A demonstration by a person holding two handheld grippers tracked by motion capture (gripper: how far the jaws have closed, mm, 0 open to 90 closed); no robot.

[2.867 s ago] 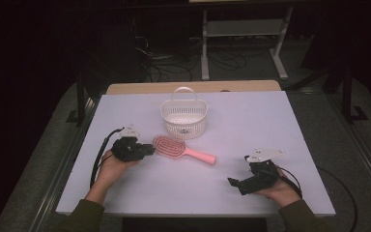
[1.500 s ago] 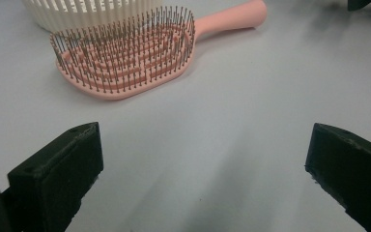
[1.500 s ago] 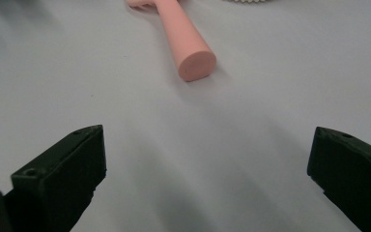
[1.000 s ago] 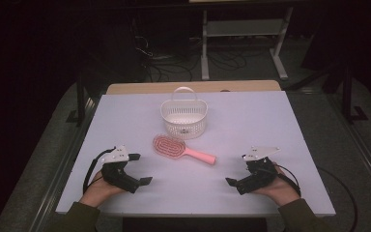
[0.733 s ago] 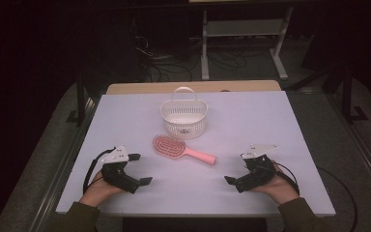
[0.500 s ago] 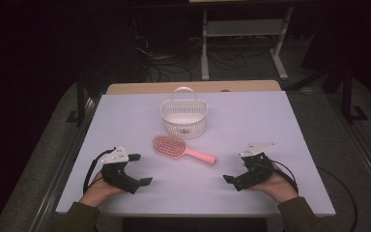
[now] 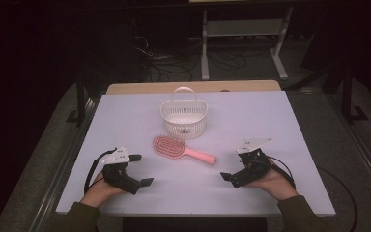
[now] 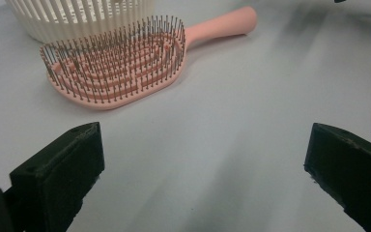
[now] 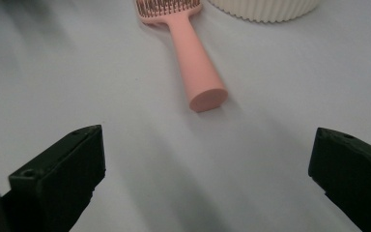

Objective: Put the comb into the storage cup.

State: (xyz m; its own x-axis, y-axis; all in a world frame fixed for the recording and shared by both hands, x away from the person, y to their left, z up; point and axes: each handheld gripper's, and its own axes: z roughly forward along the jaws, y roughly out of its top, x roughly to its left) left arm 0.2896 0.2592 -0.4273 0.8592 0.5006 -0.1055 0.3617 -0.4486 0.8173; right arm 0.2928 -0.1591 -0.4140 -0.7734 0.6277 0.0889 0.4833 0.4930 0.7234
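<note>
- High view: a pink hairbrush (image 7: 182, 149) lies bristles up near the middle of the pale table (image 7: 270, 116), its handle pointing toward the person's right. A white slatted basket (image 7: 184, 116) with an upright handle stands just behind the brush head, apart from it as far as can be told
- High view: the left gripper (image 7: 137, 169) rests low at the near left, jaws spread wide with nothing between them; the right gripper (image 7: 229, 175) sits at the near right, its jaws hard to read from here
- Left gripper view: the two black jaws stand far apart and empty over bare table; the brush head (image 8: 113, 67) lies ahead, well short of them, with the basket wall (image 8: 77, 17) behind it
- Right gripper view: jaws wide apart, gripping nothing; the round handle end (image 9: 206, 99) of the brush points toward the gap, clear of both jaws, and the basket base (image 9: 263, 8) sits beyond
</note>
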